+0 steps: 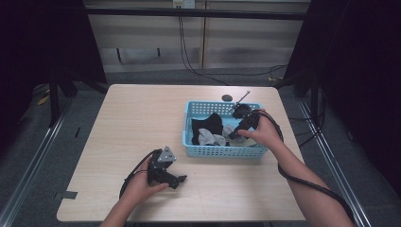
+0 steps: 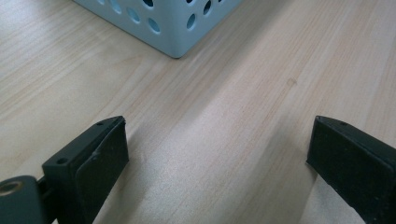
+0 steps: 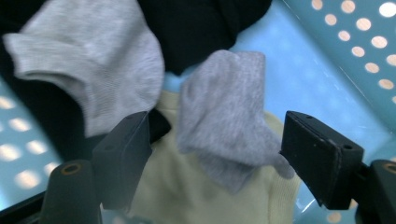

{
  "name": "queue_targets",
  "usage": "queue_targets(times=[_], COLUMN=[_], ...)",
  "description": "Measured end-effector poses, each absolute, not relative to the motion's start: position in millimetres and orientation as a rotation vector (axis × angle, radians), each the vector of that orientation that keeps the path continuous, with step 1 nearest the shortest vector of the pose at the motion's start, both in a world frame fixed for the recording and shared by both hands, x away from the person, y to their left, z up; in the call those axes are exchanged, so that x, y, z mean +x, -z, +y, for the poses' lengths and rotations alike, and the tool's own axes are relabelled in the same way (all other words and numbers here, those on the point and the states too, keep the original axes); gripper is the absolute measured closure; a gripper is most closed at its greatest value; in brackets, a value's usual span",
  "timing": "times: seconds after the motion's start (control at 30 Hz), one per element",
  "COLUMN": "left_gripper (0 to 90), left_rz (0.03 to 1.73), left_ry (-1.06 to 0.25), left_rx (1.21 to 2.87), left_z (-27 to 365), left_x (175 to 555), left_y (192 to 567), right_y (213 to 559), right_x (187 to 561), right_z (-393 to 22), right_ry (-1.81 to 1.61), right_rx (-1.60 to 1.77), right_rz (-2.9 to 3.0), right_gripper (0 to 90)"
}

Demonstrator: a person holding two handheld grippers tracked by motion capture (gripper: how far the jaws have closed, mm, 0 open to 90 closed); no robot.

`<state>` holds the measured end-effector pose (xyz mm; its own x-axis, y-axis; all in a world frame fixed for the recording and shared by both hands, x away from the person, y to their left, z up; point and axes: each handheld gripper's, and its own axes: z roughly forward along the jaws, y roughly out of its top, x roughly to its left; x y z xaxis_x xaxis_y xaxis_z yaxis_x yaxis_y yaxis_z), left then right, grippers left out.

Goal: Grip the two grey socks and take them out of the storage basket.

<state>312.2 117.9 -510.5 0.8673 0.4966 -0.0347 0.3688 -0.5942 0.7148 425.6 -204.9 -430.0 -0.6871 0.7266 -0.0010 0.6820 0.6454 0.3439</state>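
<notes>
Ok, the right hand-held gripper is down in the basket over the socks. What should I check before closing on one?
1. Right hand-held gripper open: ok, jaws wide apart.
2. Target between the jaws: ok, a grey sock lies in the gap.
3. One sock only: not ok, the pale yellow sock lies right under it.
4. Jaws clear of the basket wall: ok.
5. Left hand-held gripper out of the way: ok, open over the bare table.
6. Depth above the sock: cannot tell.
</notes>
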Motion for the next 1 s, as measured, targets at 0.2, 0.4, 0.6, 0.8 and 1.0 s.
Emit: queue_targets(times=[0.2,0.4,0.6,0.8,1.0], left_gripper=[4.6,4.5,4.3,4.3,4.2], left_rz=[0.622,0.622,0.621,0.62,0.618], left_ry=[-0.214,-0.212,-0.213,-0.214,-0.212], left_rx=[2.273,2.271,2.273,2.272,2.271], left_z=[118,118,118,118,118], left_x=[312,312,312,312,312], left_y=[510,511,510,510,511], right_y=[446,460,456,443,426], right_x=[430,433,436,435,430], right_z=[-202,-203,-210,-221,-225], right_ry=[-0.411,-0.325,-0.284,-0.354,-0.371], right_rx=[1.155,1.169,1.169,1.204,1.17], right_rz=[2.741,2.738,2.718,2.712,2.746], right_gripper=[26.6,40.8,65.5,68.3,70.5])
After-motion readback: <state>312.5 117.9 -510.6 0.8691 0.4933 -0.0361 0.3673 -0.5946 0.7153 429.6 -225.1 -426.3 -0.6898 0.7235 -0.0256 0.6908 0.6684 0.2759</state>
